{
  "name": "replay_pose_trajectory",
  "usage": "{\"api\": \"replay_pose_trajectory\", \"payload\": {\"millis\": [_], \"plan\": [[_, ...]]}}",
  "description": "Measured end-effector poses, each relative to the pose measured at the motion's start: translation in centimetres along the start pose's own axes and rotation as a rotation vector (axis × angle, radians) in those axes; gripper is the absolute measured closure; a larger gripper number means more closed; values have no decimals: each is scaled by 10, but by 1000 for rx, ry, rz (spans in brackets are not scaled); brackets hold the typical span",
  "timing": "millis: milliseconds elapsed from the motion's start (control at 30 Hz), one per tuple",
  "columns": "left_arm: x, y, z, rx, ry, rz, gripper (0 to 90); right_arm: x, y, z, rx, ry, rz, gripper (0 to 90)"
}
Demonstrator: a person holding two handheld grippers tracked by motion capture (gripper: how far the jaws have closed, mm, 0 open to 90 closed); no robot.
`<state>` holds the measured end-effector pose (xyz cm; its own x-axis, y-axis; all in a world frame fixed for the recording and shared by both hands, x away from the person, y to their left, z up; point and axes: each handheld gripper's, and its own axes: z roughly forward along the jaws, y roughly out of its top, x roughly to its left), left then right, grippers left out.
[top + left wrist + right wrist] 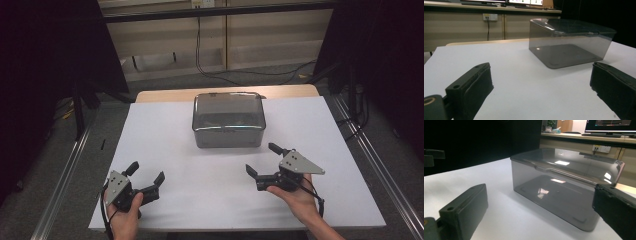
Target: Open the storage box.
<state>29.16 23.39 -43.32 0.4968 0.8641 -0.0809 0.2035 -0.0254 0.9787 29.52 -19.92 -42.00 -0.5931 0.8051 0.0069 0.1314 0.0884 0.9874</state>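
Both tools [146, 172] wide, nr box [228, 120].

high view: overhead, facing forward | gripper views: low, near, converging on box [228, 120]

box [228, 120] contents murky, forearms cropped

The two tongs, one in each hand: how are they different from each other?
The left tongs sit near the table's front edge, far from the grey box; the right tongs sit closer to it. The left tongs point up and to the right, while the right tongs point up and to the left. Both are black, both are open, both hold nothing, and each has a grey plate on top.
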Motion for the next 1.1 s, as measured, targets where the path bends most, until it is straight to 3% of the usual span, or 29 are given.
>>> {"api": "replay_pose_trajectory", "payload": {"millis": [533, 900, 1100], "plan": [[0, 1, 1, 13, -9, 3, 39, 1, 10, 33, 20, -6, -64, 11], [-1, 2, 3, 22, -22, 1, 39, 2, 20, 47, 19, -35, -162, 40], [0, 1, 3, -3, -1, -21, 39, 1, 25, 53, 13, -66, -200, 39]]}}
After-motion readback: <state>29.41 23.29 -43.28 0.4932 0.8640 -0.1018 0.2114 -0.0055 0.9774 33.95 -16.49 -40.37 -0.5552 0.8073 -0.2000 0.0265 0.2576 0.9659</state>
